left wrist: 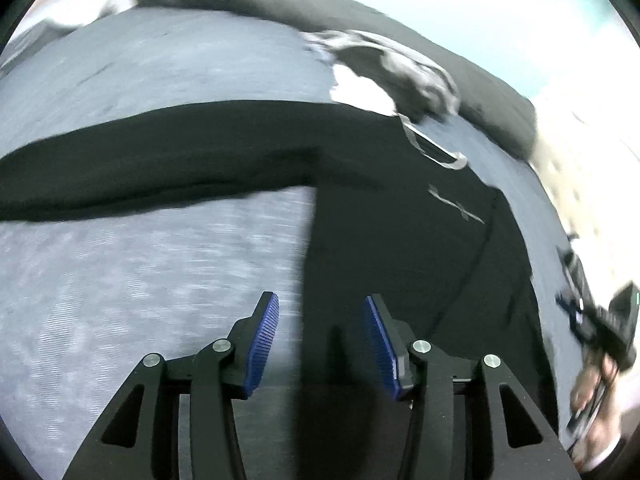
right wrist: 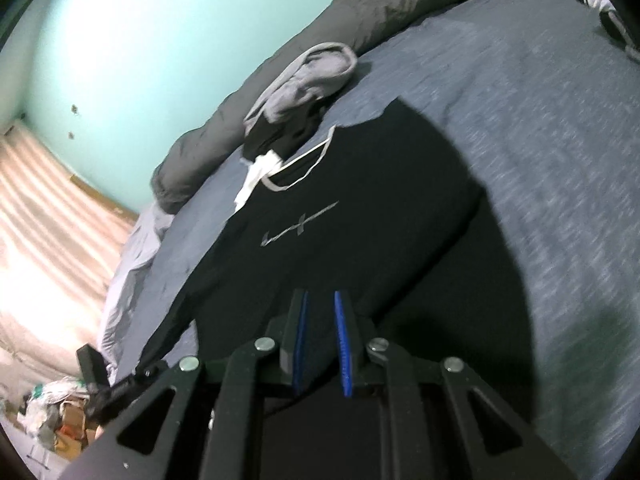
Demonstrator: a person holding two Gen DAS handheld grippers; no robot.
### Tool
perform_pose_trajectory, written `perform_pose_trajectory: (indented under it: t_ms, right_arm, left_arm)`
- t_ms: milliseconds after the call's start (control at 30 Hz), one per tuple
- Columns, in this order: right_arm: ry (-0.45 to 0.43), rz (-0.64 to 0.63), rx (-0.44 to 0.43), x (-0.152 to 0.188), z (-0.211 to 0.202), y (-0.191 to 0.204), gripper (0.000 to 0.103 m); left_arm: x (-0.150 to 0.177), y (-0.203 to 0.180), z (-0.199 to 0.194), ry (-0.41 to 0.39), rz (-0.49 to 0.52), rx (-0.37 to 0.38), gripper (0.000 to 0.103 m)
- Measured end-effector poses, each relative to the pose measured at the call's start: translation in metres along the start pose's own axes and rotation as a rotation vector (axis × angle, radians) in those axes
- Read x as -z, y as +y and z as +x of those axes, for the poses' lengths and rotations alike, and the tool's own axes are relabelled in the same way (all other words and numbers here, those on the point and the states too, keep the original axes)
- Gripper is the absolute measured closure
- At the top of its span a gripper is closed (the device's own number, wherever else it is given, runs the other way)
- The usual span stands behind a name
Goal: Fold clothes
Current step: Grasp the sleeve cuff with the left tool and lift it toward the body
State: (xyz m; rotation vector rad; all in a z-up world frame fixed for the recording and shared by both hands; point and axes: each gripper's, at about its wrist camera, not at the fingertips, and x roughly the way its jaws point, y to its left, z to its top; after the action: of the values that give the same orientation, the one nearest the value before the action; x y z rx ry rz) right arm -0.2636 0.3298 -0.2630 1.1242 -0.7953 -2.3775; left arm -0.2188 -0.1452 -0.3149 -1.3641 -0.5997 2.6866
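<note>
The black shirt [right wrist: 360, 208] lies spread on the blue-grey bed [right wrist: 540, 160], chest logo up, its white-trimmed collar toward the far side, where a small heap of grey clothes [right wrist: 308, 80] touches its neck edge. The left claw [left wrist: 322, 334] stands fairly wide with nothing between its blue pads, above the near part of the shirt beside a sleeve that stretches off to the left. The right claw [right wrist: 320, 338] is narrow, with a slim gap showing between its pads; whether any cloth is pinched there cannot be told. The main risk, as I judge it, is a lopsided fold: if only one claw takes the hem, the cloth will drag and bunch. The loose sleeve could also trail outside the fold, and a careless sweep toward the collar might catch the grey heap and pull it in.
</note>
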Motion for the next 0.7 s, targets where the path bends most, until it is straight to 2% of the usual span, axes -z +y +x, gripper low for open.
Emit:
perform_pose_trajectory:
  t_ms: [167, 333, 633, 700]
  right_arm:
    - [0.021, -0.005, -0.041, 0.021, 0.009, 0.013, 0.088]
    - [0.008, 0.001, -0.076, 0.024, 0.008, 0.015, 0.087]
    - [0.016, 0.028, -0.081, 0.030, 0.013, 0.006, 0.085]
    - [0.019, 0.034, -0.090, 0.030, 0.015, 0.005, 0.085]
  left_arm:
    - [-0.012, 0.057, -0.023, -0.011, -0.114, -0.096, 0.054]
    - [-0.022, 0.105, -0.044, -0.028, -0.198, -0.176, 0.054]
    - [-0.033, 0.176, -0.064, -0.049, -0.342, -0.237, 0.053]
    - [-0.037, 0.190, -0.068, -0.066, -0.382, -0.235, 0.045]
